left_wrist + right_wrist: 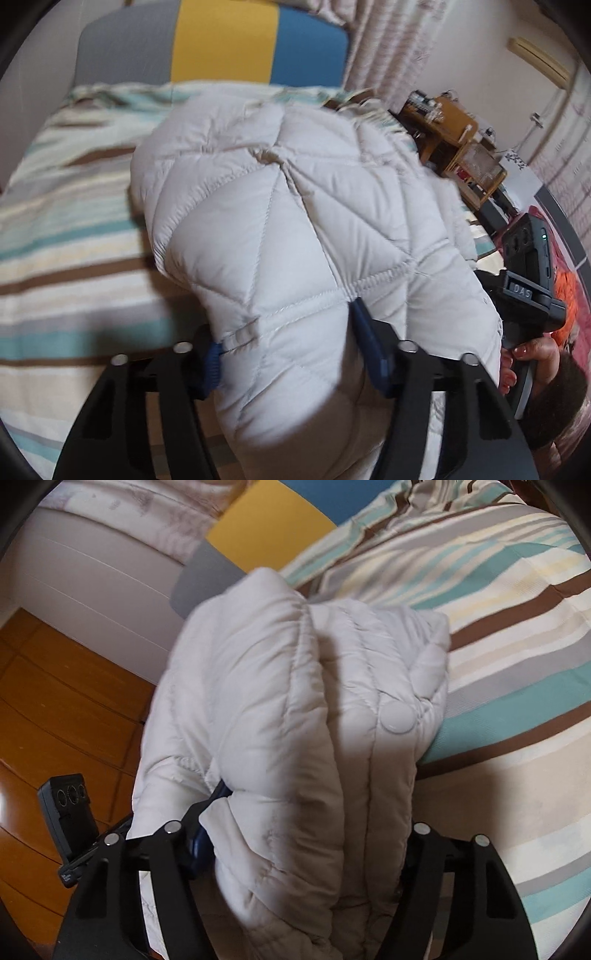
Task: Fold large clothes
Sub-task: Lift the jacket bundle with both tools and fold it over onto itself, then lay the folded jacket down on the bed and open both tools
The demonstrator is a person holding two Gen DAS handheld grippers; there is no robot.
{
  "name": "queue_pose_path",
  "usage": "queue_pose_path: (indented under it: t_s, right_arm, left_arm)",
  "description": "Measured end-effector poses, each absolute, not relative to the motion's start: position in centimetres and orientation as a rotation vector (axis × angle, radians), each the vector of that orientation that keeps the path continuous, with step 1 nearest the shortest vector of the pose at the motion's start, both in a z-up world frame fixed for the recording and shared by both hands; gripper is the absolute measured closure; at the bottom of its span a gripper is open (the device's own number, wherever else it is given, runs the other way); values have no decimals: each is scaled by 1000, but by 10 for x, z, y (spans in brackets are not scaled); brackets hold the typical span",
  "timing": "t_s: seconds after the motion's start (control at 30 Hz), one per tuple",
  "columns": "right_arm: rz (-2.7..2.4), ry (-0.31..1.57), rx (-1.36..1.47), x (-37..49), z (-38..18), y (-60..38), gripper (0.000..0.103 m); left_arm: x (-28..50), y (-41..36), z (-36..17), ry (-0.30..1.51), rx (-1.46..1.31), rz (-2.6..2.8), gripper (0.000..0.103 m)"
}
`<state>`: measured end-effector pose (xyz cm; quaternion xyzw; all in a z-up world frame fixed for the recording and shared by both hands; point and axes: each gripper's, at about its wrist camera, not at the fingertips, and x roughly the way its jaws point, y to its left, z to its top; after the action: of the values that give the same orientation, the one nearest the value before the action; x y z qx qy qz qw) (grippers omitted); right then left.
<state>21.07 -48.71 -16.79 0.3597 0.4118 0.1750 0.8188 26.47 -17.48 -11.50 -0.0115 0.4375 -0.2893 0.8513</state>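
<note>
a home bedroom: a bed (55, 229) with a sheet striped in teal, brown and cream fills the left of the left wrist view, with a grey, yellow and blue headboard (221, 40) at the top. pale patterned curtains (391, 48) hang at upper right beside a cluttered wooden shelf (447, 140). the right wrist view shows wooden floorboards (66, 709) at left.

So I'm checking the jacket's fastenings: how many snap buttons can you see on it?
1. A round white snap sits on the jacket placket, right of centre in the right wrist view. Others may be hidden in the folds.
</note>
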Motion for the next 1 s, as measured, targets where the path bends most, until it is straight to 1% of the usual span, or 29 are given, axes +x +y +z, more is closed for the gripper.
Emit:
queue_pose_path:
  t_s: [0.03,0.17,0.3,0.43,0.67,0.83,0.9,0.97,1.0]
  right_arm:
    - [381,860,774,208,-165,-486,35]
    - [413,801,803,200,-153,-476,37]
    - [467,738,806,197,-137,-455,38]
    - [511,711,772,204,-128,-423,38]
    - [575,732,653,237,-126,-343,38]
    - [592,743,497,255,-118,-284,38]
    - [587,750,440,261,-119,-265,38]
    - [553,767,355,274,-123,-241,38]
    - [529,773,323,277,-127,-235,36]
  left_arm:
    - [261,-175,-110,897,-22,-619,50]
    - [248,-170,-84,786,18,-640,55]
    - [244,-151,-68,716,16,-639,56]
    - [239,-116,-61,669,-4,-600,56]
    - [233,-54,-75,665,-20,-460,56]
    - [236,4,-99,715,-108,-351,56]
    - [240,19,-110,749,-133,-291,51]
    - [243,31,-122,779,-160,-227,40]
    - [244,35,-127,779,-172,-203,37]
